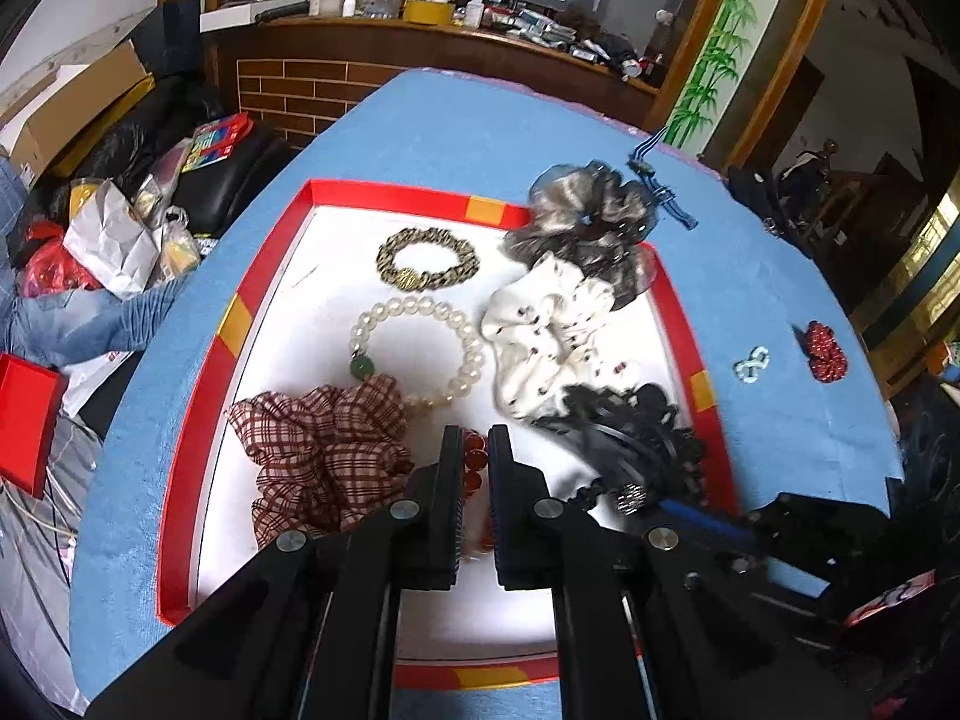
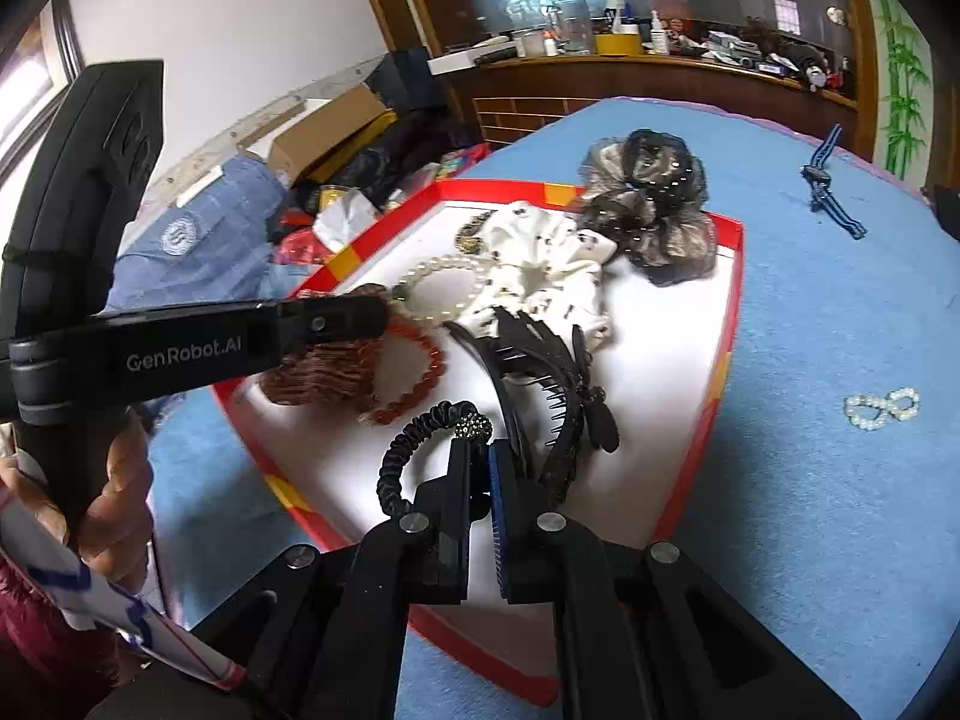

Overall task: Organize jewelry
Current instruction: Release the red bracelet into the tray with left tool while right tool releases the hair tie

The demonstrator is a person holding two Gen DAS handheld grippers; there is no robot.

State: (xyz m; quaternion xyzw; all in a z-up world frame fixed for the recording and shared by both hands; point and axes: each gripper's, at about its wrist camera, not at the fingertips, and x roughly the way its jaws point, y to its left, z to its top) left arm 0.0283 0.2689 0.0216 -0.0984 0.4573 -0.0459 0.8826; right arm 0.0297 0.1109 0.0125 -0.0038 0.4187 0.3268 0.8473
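My left gripper (image 1: pixel 474 435) is shut on a red bead bracelet (image 1: pixel 473 462) just above the white floor of the red-rimmed tray (image 1: pixel 198 390). The right wrist view shows that bracelet (image 2: pixel 420 372) hanging from the left fingertips beside the plaid scrunchie (image 2: pixel 324 372). My right gripper (image 2: pixel 485 450) is shut on a black coiled hair tie (image 2: pixel 414 444) with a sparkly bead, low over the tray's near right part (image 2: pixel 696 456). In the tray lie a gold chain bracelet (image 1: pixel 427 258), a pearl bracelet (image 1: pixel 420 354), a white scrunchie (image 1: pixel 540 336) and a black claw clip (image 1: pixel 624 420).
A grey-black scrunchie (image 1: pixel 594 222) sits on the tray's far right corner. On the blue cloth (image 1: pixel 780 276) lie a blue ribbon clip (image 1: pixel 660 186), a small pearl figure-eight piece (image 1: pixel 751 365) and a red beaded piece (image 1: pixel 825 351). A hand (image 2: pixel 114 516) holds the left gripper's handle.
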